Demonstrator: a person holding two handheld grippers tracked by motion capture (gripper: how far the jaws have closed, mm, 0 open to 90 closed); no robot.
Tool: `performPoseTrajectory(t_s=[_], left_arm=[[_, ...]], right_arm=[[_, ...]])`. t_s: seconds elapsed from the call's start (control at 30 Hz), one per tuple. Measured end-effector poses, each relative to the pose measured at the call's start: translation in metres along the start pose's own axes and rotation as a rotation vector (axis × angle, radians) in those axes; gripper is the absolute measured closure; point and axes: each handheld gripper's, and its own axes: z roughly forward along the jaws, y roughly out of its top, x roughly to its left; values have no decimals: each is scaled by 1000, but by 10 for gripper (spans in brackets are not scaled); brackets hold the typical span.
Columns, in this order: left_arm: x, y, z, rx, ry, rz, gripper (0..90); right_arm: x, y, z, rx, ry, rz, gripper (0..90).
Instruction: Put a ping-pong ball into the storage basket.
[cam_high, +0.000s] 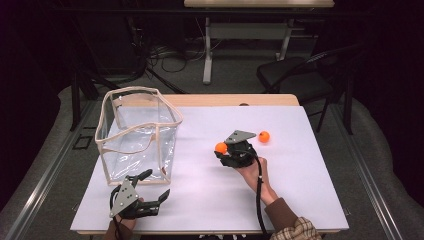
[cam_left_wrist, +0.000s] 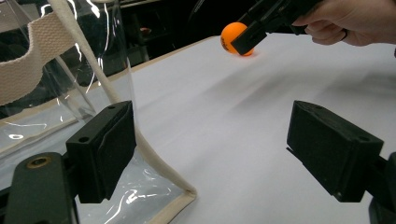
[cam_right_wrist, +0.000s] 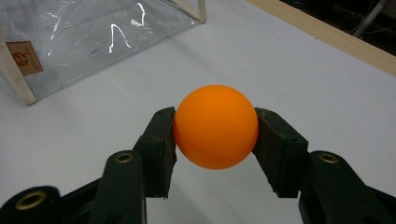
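Orange is the colour we follow here: one orange ball (cam_right_wrist: 215, 126) sits pinched between the two black pads of our right gripper (cam_high: 223, 148), which press on it from both sides, while a second orange ball (cam_high: 264, 136) lies free on the white table (cam_high: 210, 200), just beyond and to the right of that gripper in the high view. We judge the work to be the moving of the balls into the clear plastic bag (cam_high: 137, 132) with its beige trim, which stands open-topped on the left half of the table. As far as we can see through its walls, nothing orange lies inside it, so we reckon the job is at an early stage: the first ball is gripped but not yet carried over, and the second is untouched. Whether the held ball has left the surface we cannot tell for certain; from the left gripper view it looks to be at or just above the table. Our right hand (cam_high: 252, 172) reaches forward from the bottom right, forearm angled inward, with the gripper pointing toward the bag side. Our left gripper (cam_high: 150, 192) rests near the front edge, low and roughly level, its jaws spread wide with nothing between them, one of them just beside the near corner of the bag.
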Motion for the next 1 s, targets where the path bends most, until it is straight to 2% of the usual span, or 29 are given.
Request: performPoseTrajectory(t_s=[0.33,1.0], left_arm=[[0,0,0,2,-3,0,156],[0,0,0,-2,-3,-3,156]], right_arm=[[2,6,-9,-17,2,-8,506],[3,13,-16,-32,17,-13,506]])
